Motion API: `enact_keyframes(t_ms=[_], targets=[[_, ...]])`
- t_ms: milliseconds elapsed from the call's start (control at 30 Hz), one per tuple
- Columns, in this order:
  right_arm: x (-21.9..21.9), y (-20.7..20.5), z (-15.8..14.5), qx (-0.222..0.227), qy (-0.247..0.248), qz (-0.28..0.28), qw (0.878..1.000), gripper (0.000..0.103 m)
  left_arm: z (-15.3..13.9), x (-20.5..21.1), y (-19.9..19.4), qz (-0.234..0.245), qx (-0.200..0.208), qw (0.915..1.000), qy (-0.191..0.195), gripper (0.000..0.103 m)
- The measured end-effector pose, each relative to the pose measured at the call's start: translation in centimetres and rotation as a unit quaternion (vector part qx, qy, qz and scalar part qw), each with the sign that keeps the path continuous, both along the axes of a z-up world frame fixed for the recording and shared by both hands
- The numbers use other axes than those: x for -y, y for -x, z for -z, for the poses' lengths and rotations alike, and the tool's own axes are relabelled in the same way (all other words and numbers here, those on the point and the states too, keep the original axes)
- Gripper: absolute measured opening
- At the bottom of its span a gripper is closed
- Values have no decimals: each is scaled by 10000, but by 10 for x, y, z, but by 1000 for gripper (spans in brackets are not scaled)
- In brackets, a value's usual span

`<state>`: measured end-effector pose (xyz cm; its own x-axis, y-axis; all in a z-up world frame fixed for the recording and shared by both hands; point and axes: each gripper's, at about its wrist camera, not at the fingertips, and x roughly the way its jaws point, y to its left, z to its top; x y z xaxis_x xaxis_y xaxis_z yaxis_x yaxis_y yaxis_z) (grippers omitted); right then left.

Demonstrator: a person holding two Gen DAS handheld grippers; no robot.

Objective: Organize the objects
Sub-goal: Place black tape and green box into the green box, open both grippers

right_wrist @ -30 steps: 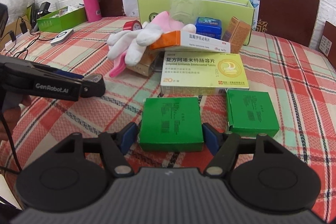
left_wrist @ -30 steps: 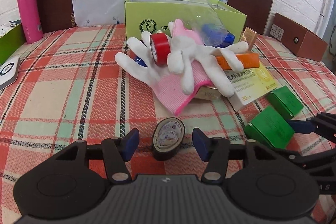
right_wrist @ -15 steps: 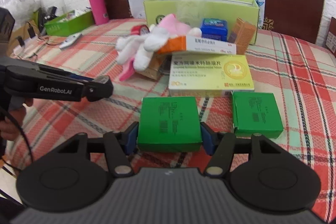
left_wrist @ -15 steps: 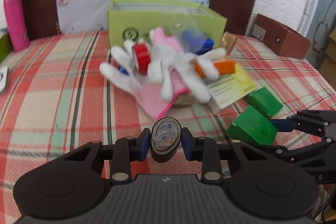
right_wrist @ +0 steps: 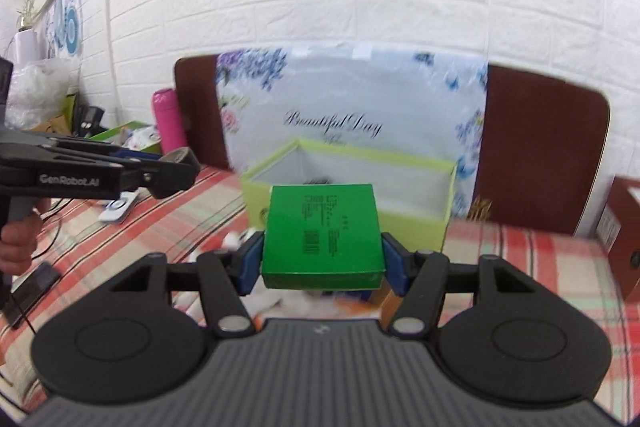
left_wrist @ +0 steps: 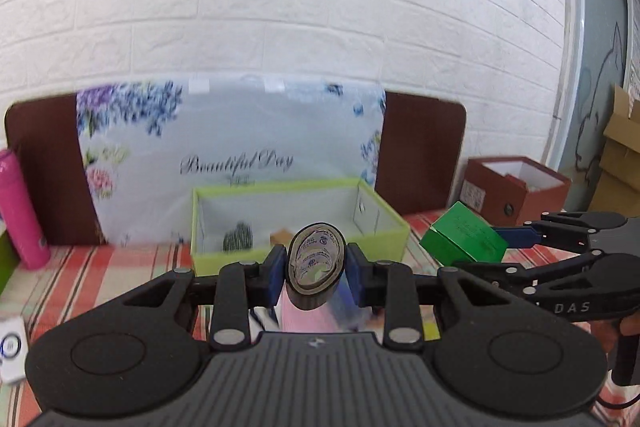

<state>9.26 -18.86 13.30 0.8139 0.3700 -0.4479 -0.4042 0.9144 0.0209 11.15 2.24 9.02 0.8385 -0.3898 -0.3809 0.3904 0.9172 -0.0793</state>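
My left gripper is shut on a black tape roll and holds it up in the air in front of the open lime-green box. My right gripper is shut on a green box, also lifted, near the lime-green box. The green box and right gripper also show at the right of the left wrist view. The left gripper shows at the left of the right wrist view. A few small items lie inside the lime-green box.
A pink bottle stands at the left on the plaid tablecloth. A brown box sits at the right. A floral "Beautiful Day" bag leans behind the lime-green box. Gloves and small boxes lie below the grippers, mostly hidden.
Both grippers closed on their objects and lifted them off the table, tilting up and moving toward the lime-green box. The pile of gloves and boxes has dropped out of sight.
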Motion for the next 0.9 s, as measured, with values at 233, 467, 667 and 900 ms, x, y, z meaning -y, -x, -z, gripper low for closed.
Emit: enact_keyframes(t_ms=[233, 467, 667, 900], targets=[[-7, -90, 2, -59, 227, 298, 9993, 60, -2, 21, -86, -133, -385, 9991, 116, 33], [-17, -187, 49, -726, 545, 513, 9945, 60, 35, 27, -176, -367, -1196, 9920, 187, 33], [-23, -228, 83, -1124, 660, 468, 9904, 60, 65, 27, -220, -512, -1554, 9865, 21, 33], [-22, -229, 89, -1027, 558, 294, 9927, 96, 67, 16, -219, -792, -1404, 9867, 195, 84]])
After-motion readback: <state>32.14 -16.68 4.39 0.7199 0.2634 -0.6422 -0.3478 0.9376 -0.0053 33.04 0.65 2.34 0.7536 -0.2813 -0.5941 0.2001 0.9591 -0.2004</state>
